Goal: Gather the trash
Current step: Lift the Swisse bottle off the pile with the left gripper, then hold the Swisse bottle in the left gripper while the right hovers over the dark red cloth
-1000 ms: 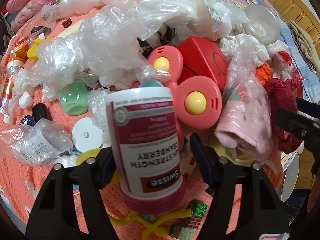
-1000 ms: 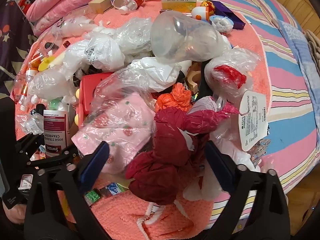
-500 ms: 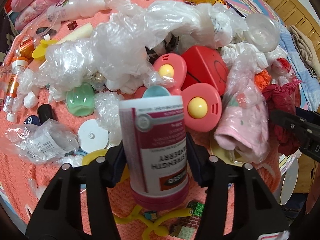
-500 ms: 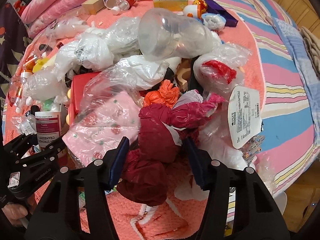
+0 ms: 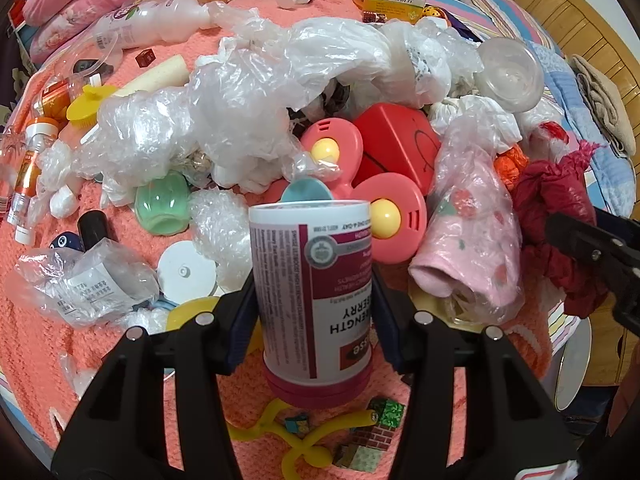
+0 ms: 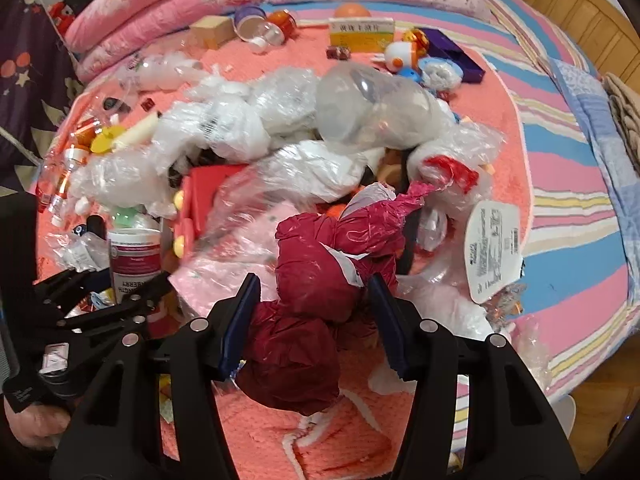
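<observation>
**Trash collection: both hand-held grippers loaded over the bed**

Clutter covers the coral bed cover (image 5: 36,344) — crumpled clear plastic bags (image 5: 224,120), toys, small bottles and boxes.

Left hand-held gripper (image 5: 314,312): jaws clamped on the white-and-magenta supplement bottle (image 5: 312,292), one pad on each side of the barrel. The bottle is inverted, cap toward the camera and base toward the pile, so its long axis runs straight ahead along the fingers and across the line of closure. In the right wrist view the same bottle (image 6: 134,258) shows at the far left, held in that tool, with a hand (image 6: 34,420) on the handle below.

Right hand-held gripper (image 6: 314,316): jaws closed against the sides of the dark red crumpled bag (image 6: 320,296). The wad sits directly between the pads and bulges toward the camera and beyond the fingertips; its tail rises up and to the right toward a clear bag with a red scrap inside (image 6: 452,168). Whether the wad is clear of the bed cannot be told.

Governing relation: each item lies dead ahead of its own tool, inside the jaws, so neither arm needs to reach across. The two tools are near each other, the right one just visible at the right edge of the left wrist view. No bin or collection bag is in view, so the direction of the carry cannot be stated.

Judgement — the soft wad may slip or drag its neighbours; the rigid bottle looks secure.
</observation>
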{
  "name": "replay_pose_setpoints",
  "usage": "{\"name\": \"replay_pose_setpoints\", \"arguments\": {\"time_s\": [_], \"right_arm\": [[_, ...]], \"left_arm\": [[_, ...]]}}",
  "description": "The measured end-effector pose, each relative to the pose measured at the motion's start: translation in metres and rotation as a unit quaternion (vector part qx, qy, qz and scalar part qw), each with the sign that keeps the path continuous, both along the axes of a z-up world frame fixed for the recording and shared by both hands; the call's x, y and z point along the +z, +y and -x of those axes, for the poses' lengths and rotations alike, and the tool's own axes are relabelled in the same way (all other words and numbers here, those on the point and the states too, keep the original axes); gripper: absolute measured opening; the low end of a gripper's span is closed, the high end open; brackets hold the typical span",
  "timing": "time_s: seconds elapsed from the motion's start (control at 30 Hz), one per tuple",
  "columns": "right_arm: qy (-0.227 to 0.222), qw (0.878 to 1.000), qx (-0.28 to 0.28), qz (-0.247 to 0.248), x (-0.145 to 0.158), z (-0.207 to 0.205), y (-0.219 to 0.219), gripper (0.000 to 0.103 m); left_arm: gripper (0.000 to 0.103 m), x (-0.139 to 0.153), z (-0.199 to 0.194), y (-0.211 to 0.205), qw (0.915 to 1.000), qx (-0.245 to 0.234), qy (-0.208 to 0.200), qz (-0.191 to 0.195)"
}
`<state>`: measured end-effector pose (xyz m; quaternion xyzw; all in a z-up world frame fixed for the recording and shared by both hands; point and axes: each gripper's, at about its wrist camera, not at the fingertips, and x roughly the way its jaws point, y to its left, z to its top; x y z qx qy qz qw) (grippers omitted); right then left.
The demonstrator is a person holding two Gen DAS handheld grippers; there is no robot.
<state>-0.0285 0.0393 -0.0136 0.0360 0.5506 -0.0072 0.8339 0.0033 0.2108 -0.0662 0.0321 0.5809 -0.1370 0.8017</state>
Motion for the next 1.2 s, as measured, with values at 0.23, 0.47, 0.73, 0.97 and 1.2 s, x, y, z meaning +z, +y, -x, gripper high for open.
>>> {"name": "replay_pose_setpoints", "arguments": {"time_s": [0.23, 0.47, 0.73, 0.97, 1.2], "right_arm": [[0.008, 1.000, -0.008, 0.007, -0.015, -0.003, -0.002, 0.055], [0.006, 1.000, -0.016, 0.014, -0.026, -0.003, -0.005, 0.057], [0.008, 1.000, -0.023, 0.006, -0.033, -0.002, -0.012, 0.063], [0.009, 1.000, -0.027, -0.003, -0.039, 0.001, -0.016, 0.063], [0.013, 0.999, -0.029, -0.013, -0.038, 0.001, -0.019, 0.063]], "left_arm": [[0.049, -0.011, -0.003, -0.002, 1.0000, 0.004, 0.001, -0.005], [0.051, -0.016, -0.003, -0.006, 0.9998, 0.008, -0.014, -0.008], [0.055, -0.021, -0.003, -0.001, 0.9997, 0.014, -0.019, 0.005], [0.057, -0.024, 0.003, -0.004, 0.9992, 0.010, -0.038, -0.005], [0.057, -0.024, 0.004, -0.002, 0.9993, 0.012, -0.036, 0.001]]}}
